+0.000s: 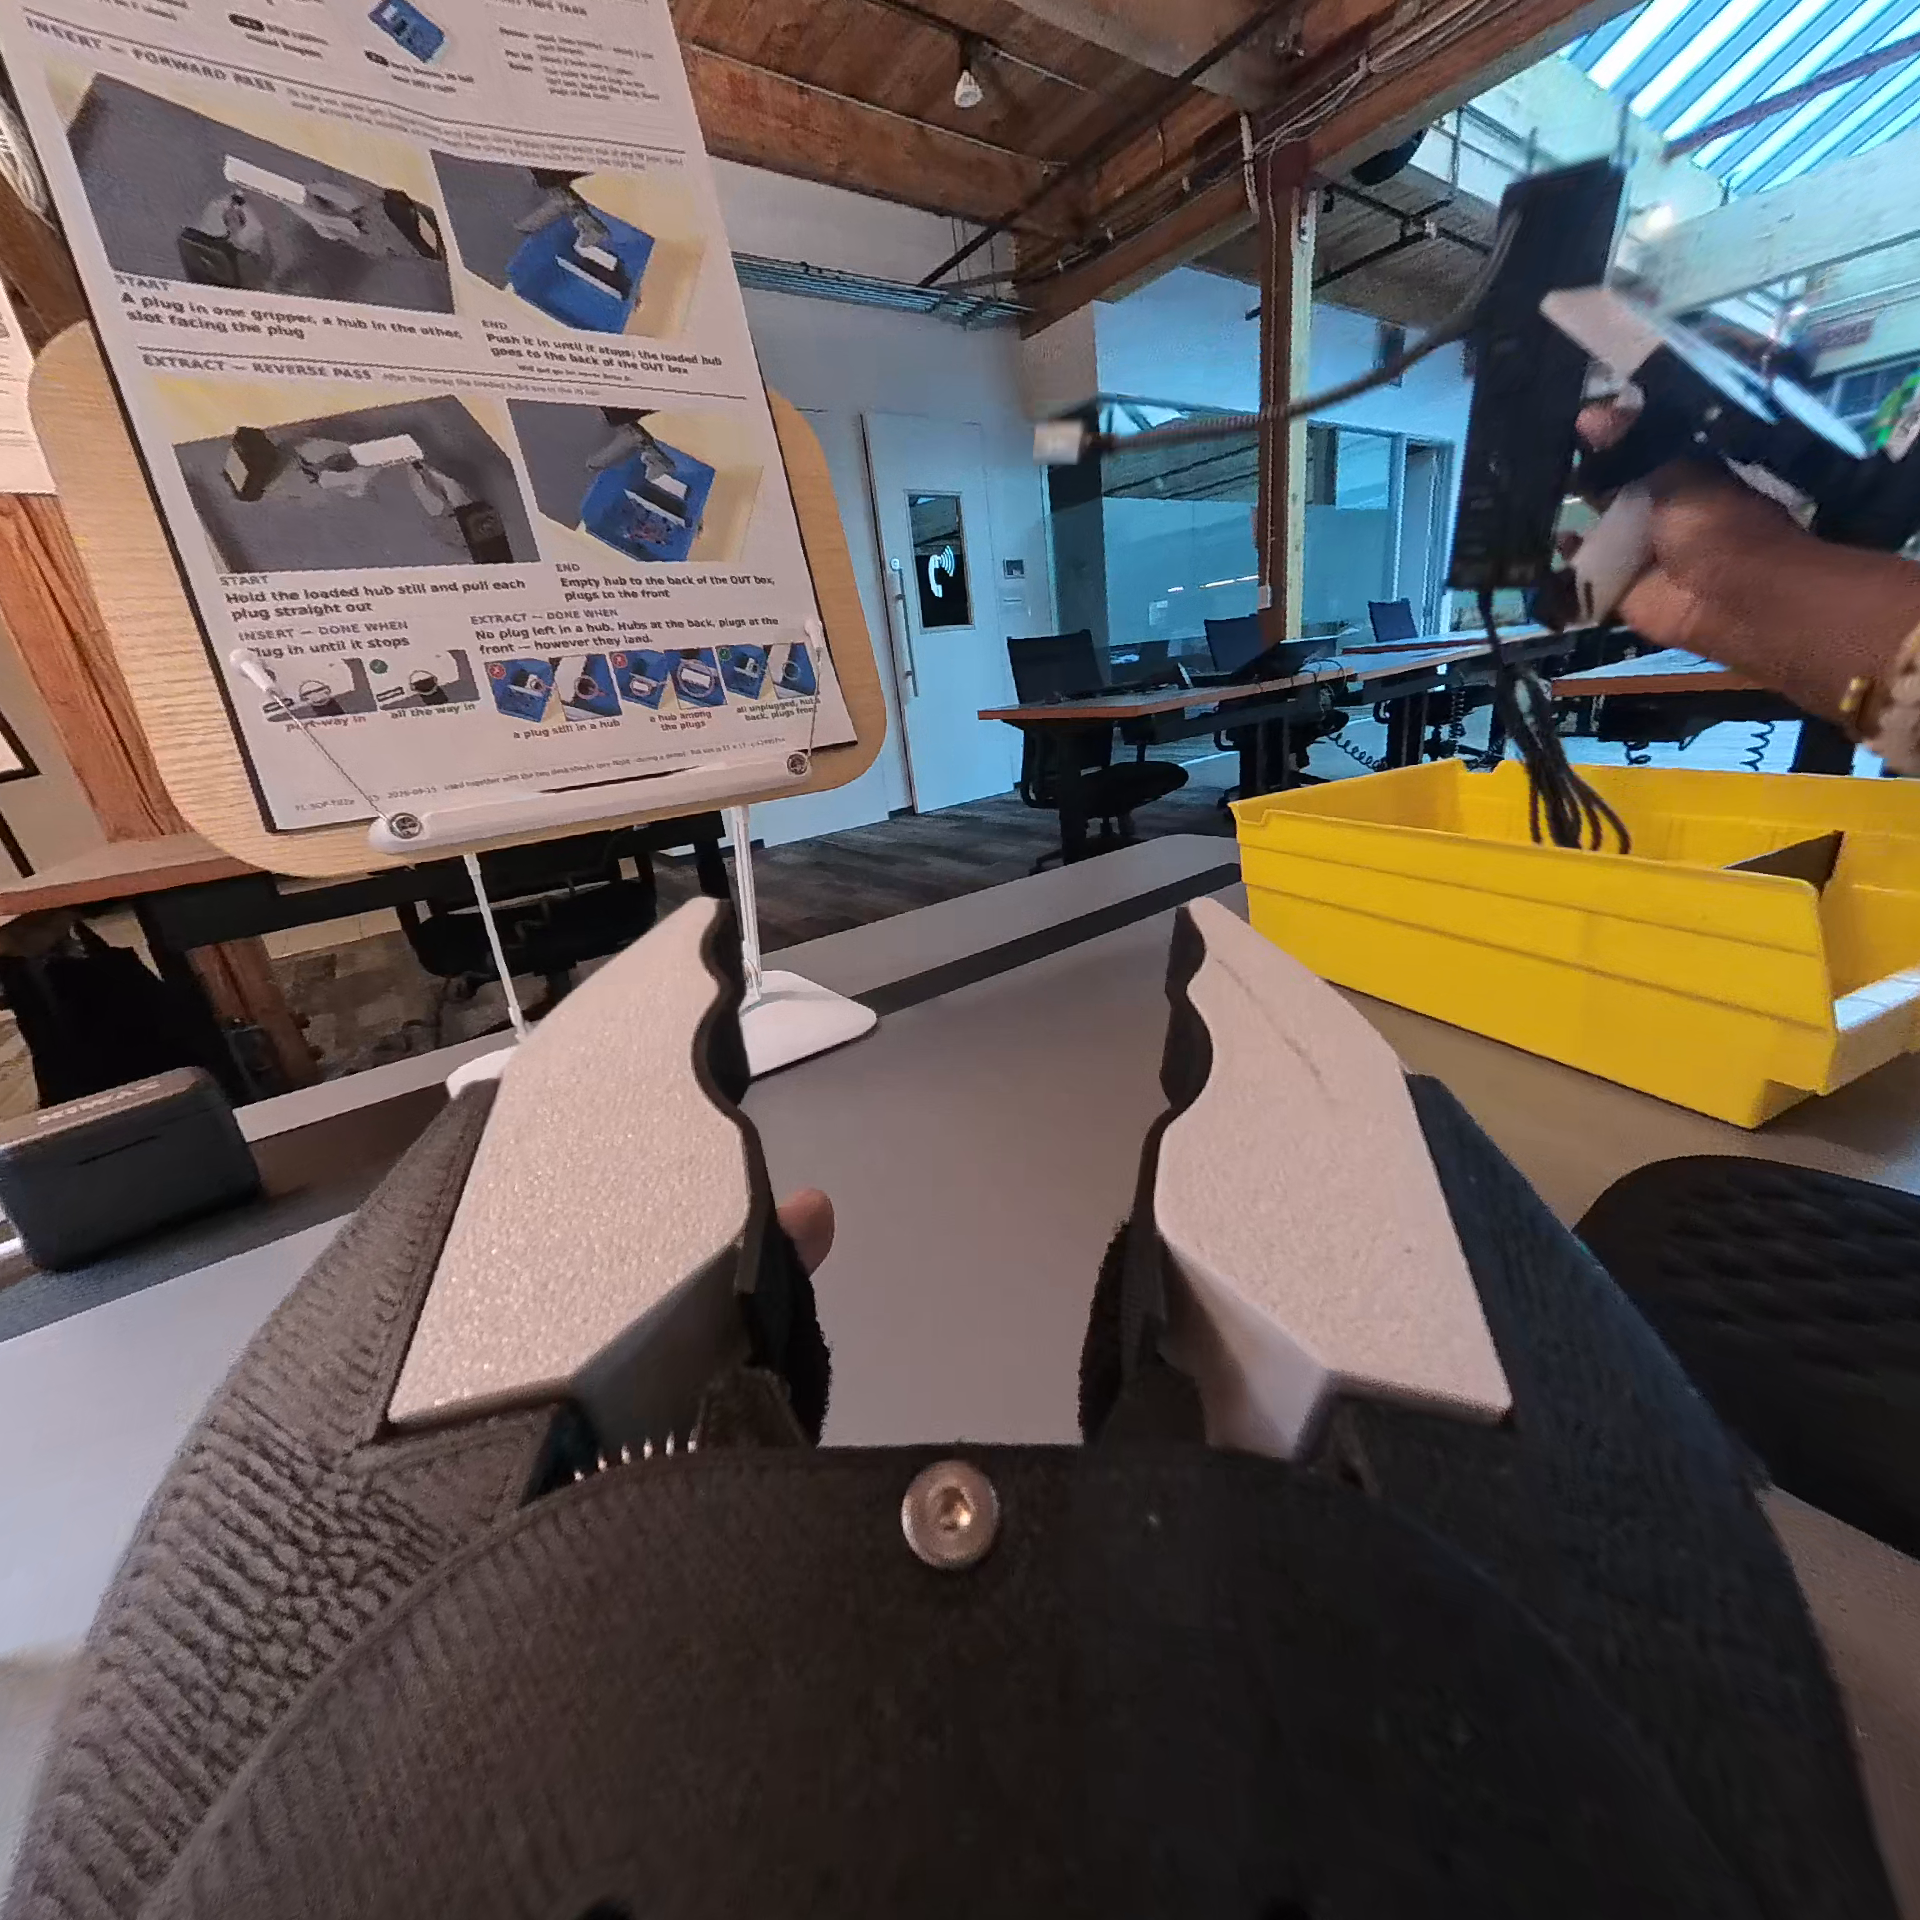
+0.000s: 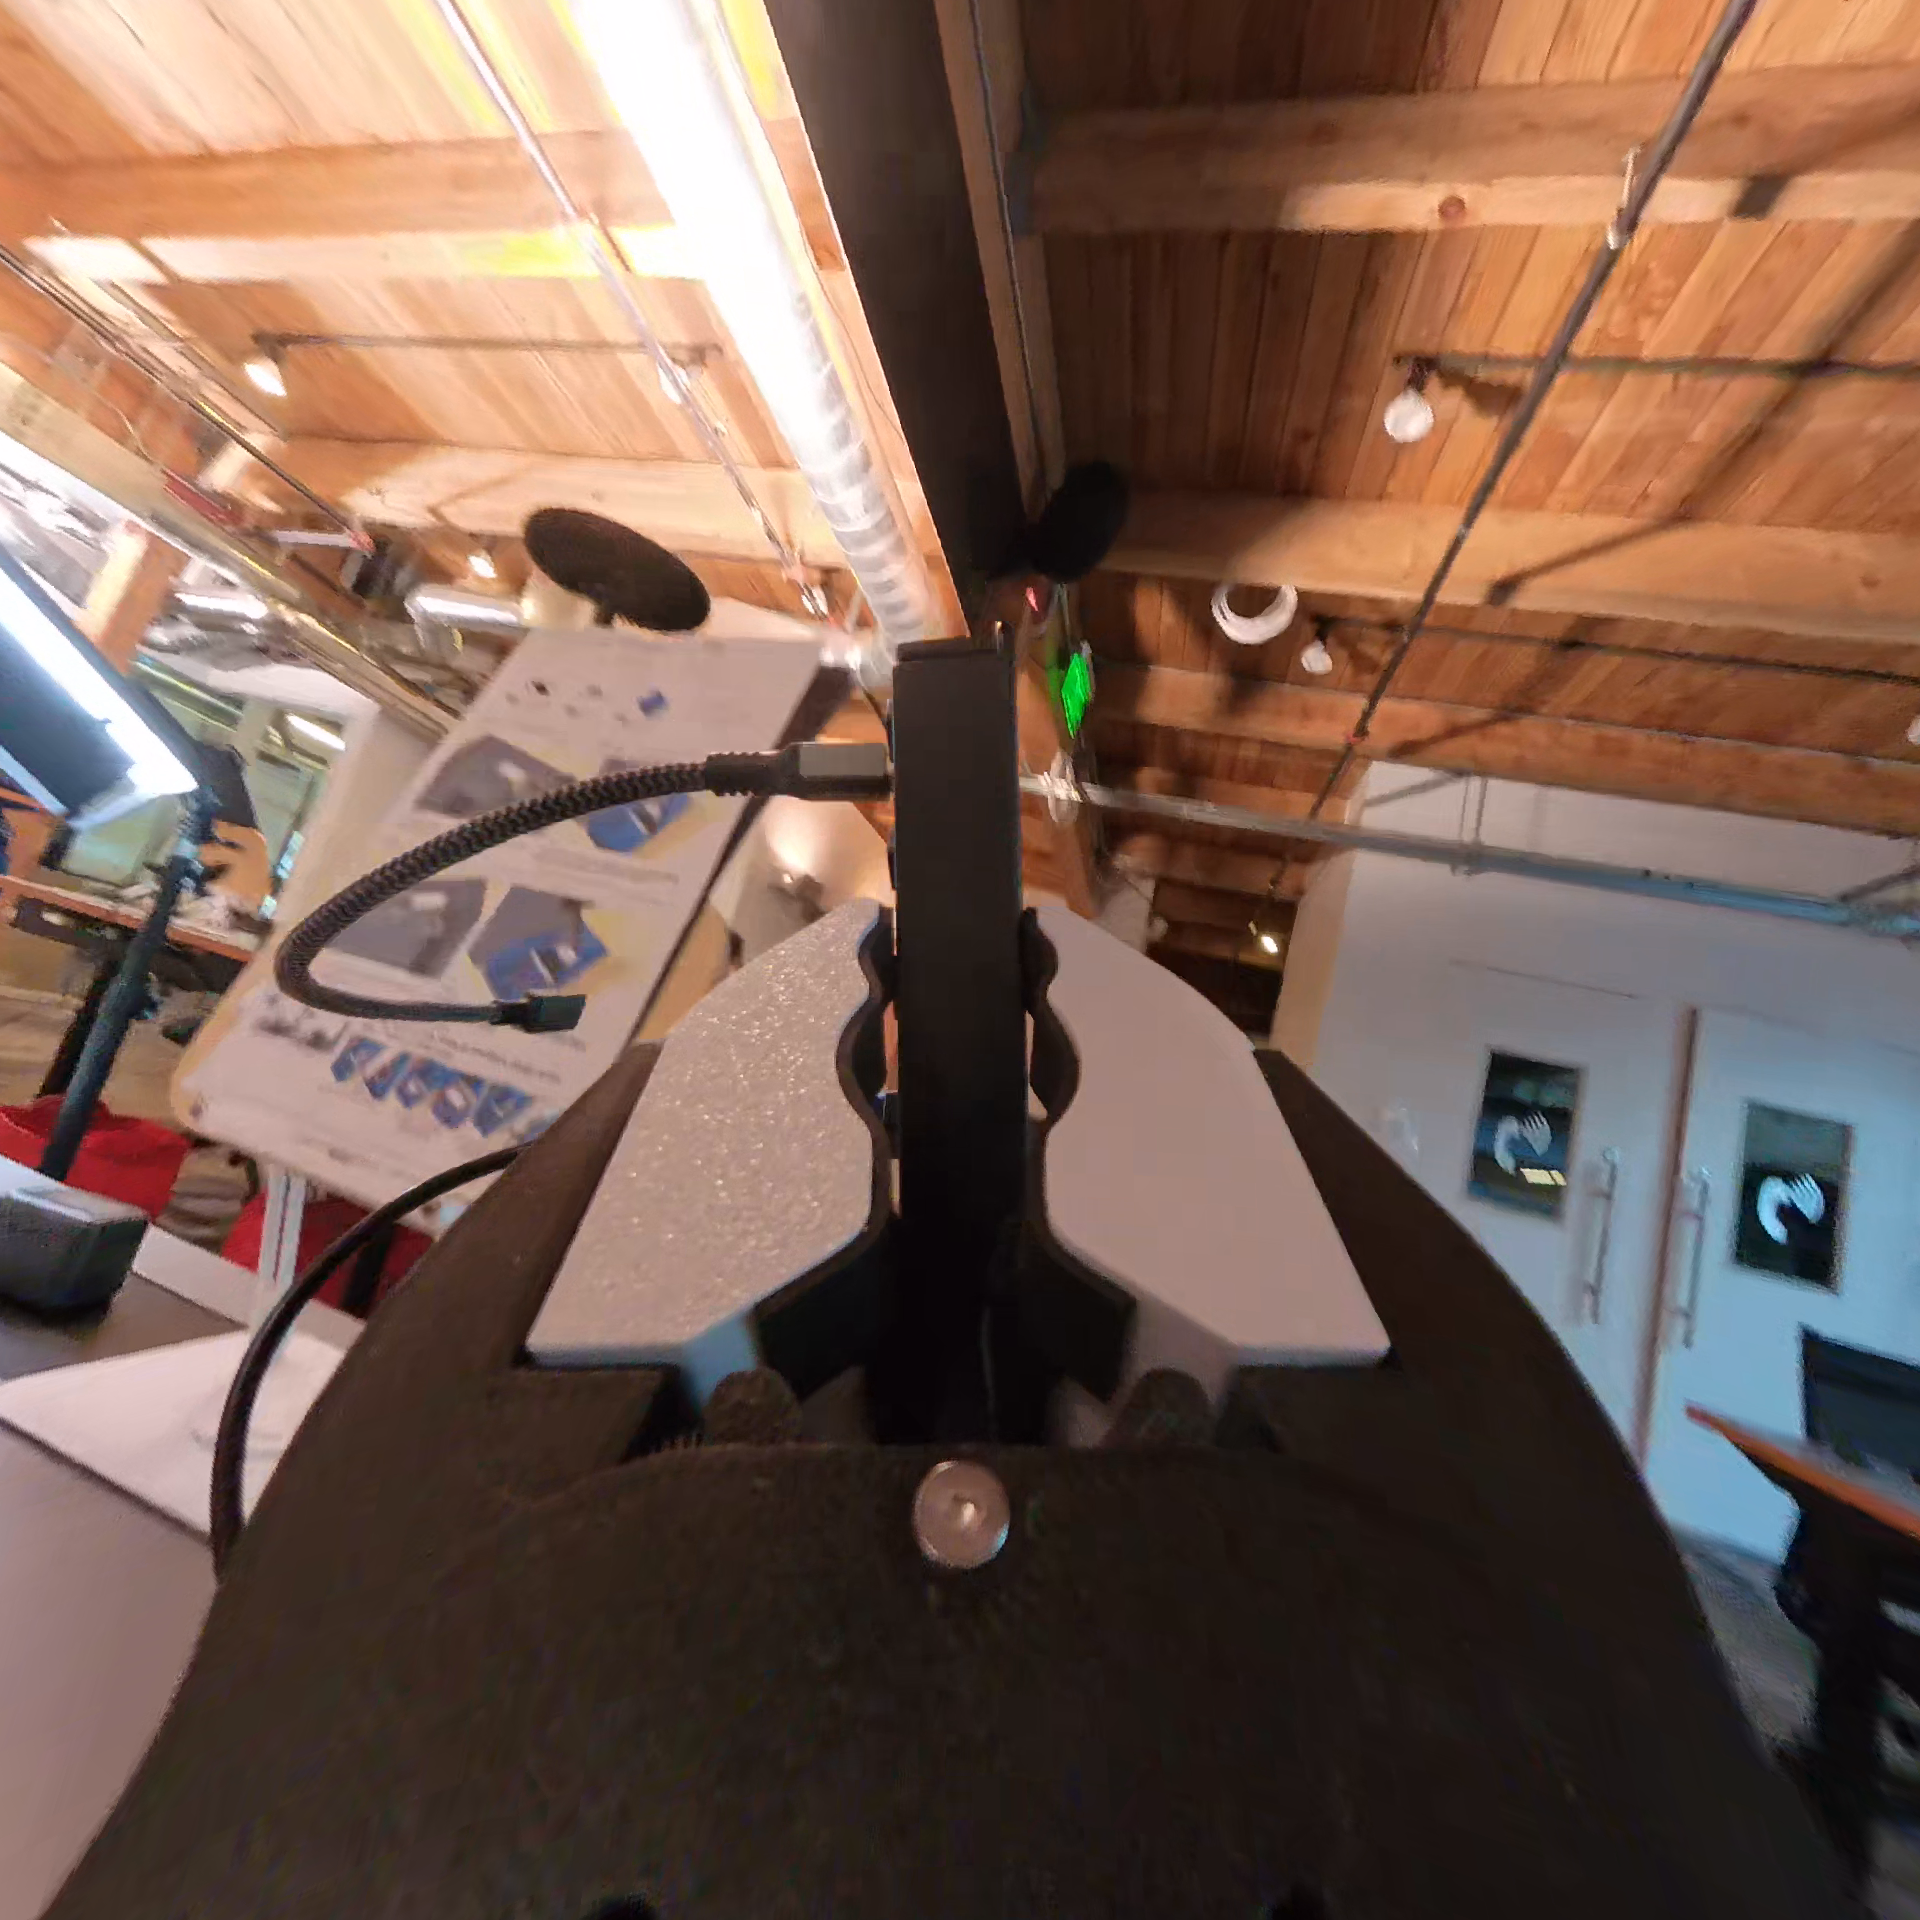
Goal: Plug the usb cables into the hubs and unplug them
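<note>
My right gripper (image 2: pixel 956 935) is shut on a long black USB hub (image 2: pixel 954 831) and holds it upright, pointing toward the ceiling. A braided black cable (image 2: pixel 436 873) is plugged into the hub's left side by a dark plug (image 2: pixel 831 774); its free end hangs loose. In the left wrist view the same hub (image 1: pixel 1527 384) hangs high at the right, above the yellow bin (image 1: pixel 1558 935), with thin black cables (image 1: pixel 1548 758) trailing down into the bin. My left gripper (image 1: pixel 945 935) is open and empty, low over the grey table.
An instruction sheet on a wooden stand (image 1: pixel 416 416) stands at the back left of the table (image 1: pixel 956 1195). A black box (image 1: pixel 114 1164) sits at the left edge. A cardboard divider (image 1: pixel 1787 862) splits the bin. Office desks and chairs are beyond. Tip to tip, the grippers are about 45 cm apart.
</note>
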### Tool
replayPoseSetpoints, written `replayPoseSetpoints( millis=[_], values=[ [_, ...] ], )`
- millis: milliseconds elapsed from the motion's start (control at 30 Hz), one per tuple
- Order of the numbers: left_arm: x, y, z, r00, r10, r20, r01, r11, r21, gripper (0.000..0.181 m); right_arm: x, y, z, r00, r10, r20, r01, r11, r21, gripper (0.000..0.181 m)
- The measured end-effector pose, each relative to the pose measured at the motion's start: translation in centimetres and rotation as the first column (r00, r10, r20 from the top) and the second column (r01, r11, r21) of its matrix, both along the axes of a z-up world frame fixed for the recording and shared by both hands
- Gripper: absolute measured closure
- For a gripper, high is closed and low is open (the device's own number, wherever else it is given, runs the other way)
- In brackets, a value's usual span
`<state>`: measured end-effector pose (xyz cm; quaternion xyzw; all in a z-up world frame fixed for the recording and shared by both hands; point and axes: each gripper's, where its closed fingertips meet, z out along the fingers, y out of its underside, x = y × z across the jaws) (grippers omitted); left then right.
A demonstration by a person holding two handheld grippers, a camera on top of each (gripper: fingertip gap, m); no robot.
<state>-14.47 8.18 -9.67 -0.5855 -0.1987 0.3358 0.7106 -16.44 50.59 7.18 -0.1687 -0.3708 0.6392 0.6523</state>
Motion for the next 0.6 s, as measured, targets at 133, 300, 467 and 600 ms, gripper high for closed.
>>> replayPoseSetpoints(
  millis=[133, 300, 467, 600],
  values=[
    [0.2, 0.3, -0.2, 1.000, -0.011, 0.000, 0.011, 1.000, -0.011, 0.103, 0.1, 2.9, -3.5, 0.979, -0.166, 0.121, 0.179, 0.977, -0.111, 0.158],
    [0.2, 0.7, -0.6, 1.000, -0.003, -0.021, 0.001, 0.998, -0.065, 0.104, 1.0, 5.5, -6.0, 0.878, -0.374, 0.299, 0.418, 0.903, -0.098, 0.157],
    [0.3, 0.9, -0.8, 1.000, -0.007, -0.025, 0.005, 0.997, -0.082, 0.104, 2.4, 4.9, -8.4, 0.780, -0.417, 0.467, 0.458, 0.888, 0.029, 0.158],
    [0.4, 0.9, -0.8, 1.000, -0.006, -0.030, 0.003, 0.996, -0.090, 0.105, 3.1, 4.4, -12.0, 0.615, -0.437, 0.656, 0.435, 0.882, 0.180, 0.159]
  ],
)
